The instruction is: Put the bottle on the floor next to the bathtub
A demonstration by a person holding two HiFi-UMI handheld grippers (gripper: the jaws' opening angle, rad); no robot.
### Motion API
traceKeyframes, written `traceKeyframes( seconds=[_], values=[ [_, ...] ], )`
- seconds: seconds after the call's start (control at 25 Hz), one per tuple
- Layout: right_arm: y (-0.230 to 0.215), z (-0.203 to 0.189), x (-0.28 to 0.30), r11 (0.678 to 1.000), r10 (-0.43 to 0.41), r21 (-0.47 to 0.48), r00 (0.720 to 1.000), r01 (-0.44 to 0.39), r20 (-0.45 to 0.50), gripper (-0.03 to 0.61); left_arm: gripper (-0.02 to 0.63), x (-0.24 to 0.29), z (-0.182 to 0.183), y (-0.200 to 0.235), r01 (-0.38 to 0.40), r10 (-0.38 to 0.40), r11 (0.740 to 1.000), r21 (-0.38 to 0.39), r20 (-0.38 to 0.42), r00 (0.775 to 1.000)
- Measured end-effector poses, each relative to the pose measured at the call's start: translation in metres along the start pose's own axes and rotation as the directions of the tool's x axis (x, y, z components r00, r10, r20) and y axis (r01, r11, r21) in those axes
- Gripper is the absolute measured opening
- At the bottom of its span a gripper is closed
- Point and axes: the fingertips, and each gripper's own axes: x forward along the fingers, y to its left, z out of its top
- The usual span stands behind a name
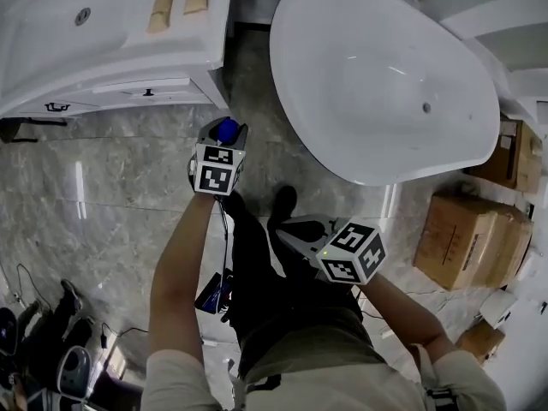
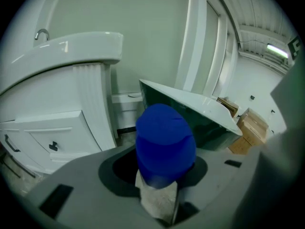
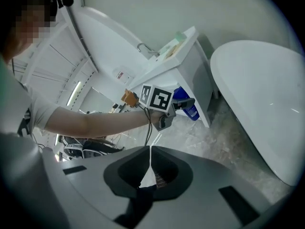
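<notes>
A bottle with a blue cap (image 1: 228, 129) sits between the jaws of my left gripper (image 1: 221, 137), which is shut on it above the marble floor (image 1: 120, 187). This is between the vanity and the white bathtub (image 1: 385, 75). In the left gripper view the blue cap (image 2: 165, 142) fills the jaw gap, with the bathtub's rim (image 2: 200, 101) behind it. My right gripper (image 1: 281, 226) hangs lower, near my legs, and its jaws meet with nothing between them (image 3: 150, 149). The right gripper view shows the left gripper and the bottle (image 3: 190, 109) beside the tub (image 3: 267, 94).
A white vanity with a basin (image 1: 111, 32) stands at the upper left, its cabinet corner close to the left gripper. Cardboard boxes (image 1: 471, 238) lie right of the tub. Cables and equipment (image 1: 51, 341) sit at the lower left. My shoes (image 1: 282, 202) are on the floor below the tub.
</notes>
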Motion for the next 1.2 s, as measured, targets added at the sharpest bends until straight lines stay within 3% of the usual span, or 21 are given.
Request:
traceKeyframes(
  seconds=[0.2,0.4,0.64,1.0,1.2],
  values=[
    [-0.024,-0.012,0.031,1.000,-0.010,-0.013,0.998,0.009,-0.056,0.029,0.204,0.034,-0.026,0.000,0.042,-0.042,0.999,-0.007,-0.012,0.999],
    [-0.032,-0.003,0.056,0.998,-0.046,-0.040,0.998,0.044,-0.051,0.029,0.204,0.065,-0.035,0.007,0.076,-0.076,0.997,0.002,-0.023,0.997],
    [-0.065,-0.008,0.112,0.998,-0.049,-0.034,0.998,0.048,-0.027,0.029,0.204,0.111,-0.050,0.019,0.115,-0.115,0.991,0.071,-0.001,0.993],
    [-0.130,-0.034,0.164,0.996,-0.052,-0.081,0.992,0.043,-0.117,0.029,0.204,0.168,-0.094,0.037,0.090,-0.090,0.996,0.023,-0.014,0.996],
    [-0.148,-0.043,0.184,0.990,-0.043,-0.137,0.987,0.021,-0.157,0.029,0.204,0.198,-0.111,0.043,0.100,-0.099,0.994,0.034,-0.016,0.995]
  ],
)
